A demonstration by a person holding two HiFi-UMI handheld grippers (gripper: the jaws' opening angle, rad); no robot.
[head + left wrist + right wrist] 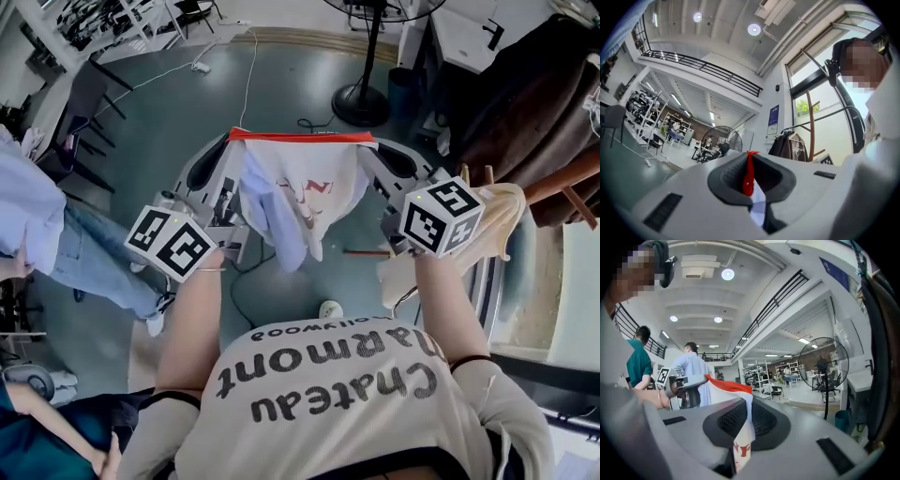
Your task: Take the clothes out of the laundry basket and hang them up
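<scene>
Teal floor [178, 131], fan [371, 66], white shirt [305, 192]

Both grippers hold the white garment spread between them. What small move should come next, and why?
Probably carry the white garment toward the wooden rack, left gripper and right gripper shut on its red-trimmed edge: it hangs spread but on no hanger yet.

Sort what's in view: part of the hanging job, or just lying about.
Job: white garment with red trim; left gripper; right gripper, both shut on it.
Lying about: standing fan; floor cable.
</scene>
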